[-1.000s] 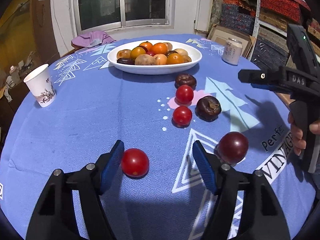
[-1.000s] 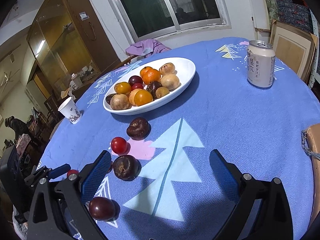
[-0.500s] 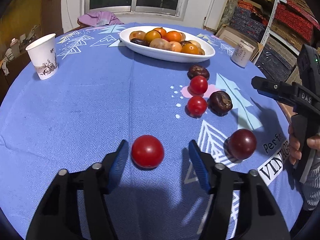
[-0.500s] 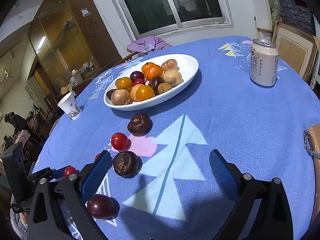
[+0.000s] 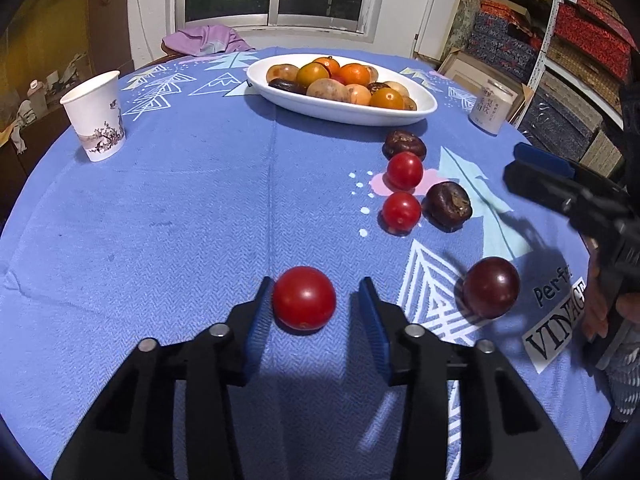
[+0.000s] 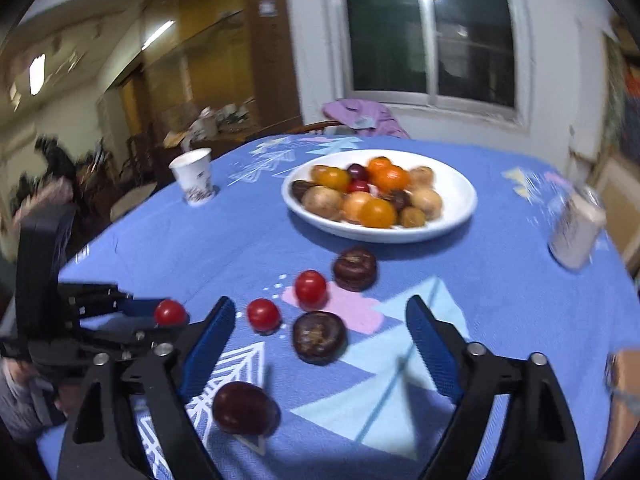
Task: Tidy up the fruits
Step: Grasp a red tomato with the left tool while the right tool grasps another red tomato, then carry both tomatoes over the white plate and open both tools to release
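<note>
My left gripper is closing its jaws on the round red tomato lying on the blue desk cloth; one pad touches, the other not yet. My right gripper, jaws closing, holds nothing. Next I should lift the tomato toward the white oval bowl.

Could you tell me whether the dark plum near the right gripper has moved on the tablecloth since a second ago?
No. The dark plum remains beside the white triangle print.
</note>
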`<state>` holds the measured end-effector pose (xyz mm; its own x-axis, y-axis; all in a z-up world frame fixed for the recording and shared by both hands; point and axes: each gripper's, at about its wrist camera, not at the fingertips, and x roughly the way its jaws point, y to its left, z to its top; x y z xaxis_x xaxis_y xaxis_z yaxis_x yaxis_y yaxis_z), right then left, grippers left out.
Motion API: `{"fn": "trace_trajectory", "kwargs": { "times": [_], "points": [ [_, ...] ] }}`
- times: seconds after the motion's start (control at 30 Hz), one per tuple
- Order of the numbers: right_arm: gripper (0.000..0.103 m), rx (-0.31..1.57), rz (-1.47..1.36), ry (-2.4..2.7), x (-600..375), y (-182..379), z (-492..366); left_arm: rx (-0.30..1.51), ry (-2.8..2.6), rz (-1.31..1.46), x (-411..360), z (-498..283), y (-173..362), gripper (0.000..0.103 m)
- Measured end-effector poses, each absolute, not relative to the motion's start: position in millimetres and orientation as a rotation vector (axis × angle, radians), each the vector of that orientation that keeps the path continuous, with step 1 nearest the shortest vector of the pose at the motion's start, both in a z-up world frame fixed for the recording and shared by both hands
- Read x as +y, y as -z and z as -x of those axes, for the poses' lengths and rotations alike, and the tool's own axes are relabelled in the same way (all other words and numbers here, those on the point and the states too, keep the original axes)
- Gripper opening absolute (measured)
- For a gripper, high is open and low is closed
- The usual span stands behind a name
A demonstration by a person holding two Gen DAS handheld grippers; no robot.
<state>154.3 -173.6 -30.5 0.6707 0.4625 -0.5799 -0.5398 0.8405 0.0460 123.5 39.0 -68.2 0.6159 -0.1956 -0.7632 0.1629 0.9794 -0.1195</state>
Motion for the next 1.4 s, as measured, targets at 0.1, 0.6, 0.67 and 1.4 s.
{"fn": "trace_trajectory", "kwargs": {
  "times": [0.1,0.6,0.67,1.4],
  "points": [
    [0.059,0.646,0.247,-0.62,-145.2,36.6,-154.8,0.885,0.209,0.037,38.4,-122.0,68.3,0.033],
    [0.04,0.77,0.381,-0.664,-93.5,57.3,-173.2,0.898,0.218,0.042,38.6,-123.6,70.7,0.033],
    [0.04,0.772,0.374,-0.649,-95.7,59.8,-175.5,0.899,0.218,0.041,38.4,-123.8,70.8,0.033],
    [0.026,0.747,0.295,-0.619,-112.4,49.6,-177.6,0.889,0.229,0.061,41.1,-124.6,70.0,0.03]
  ]
}}
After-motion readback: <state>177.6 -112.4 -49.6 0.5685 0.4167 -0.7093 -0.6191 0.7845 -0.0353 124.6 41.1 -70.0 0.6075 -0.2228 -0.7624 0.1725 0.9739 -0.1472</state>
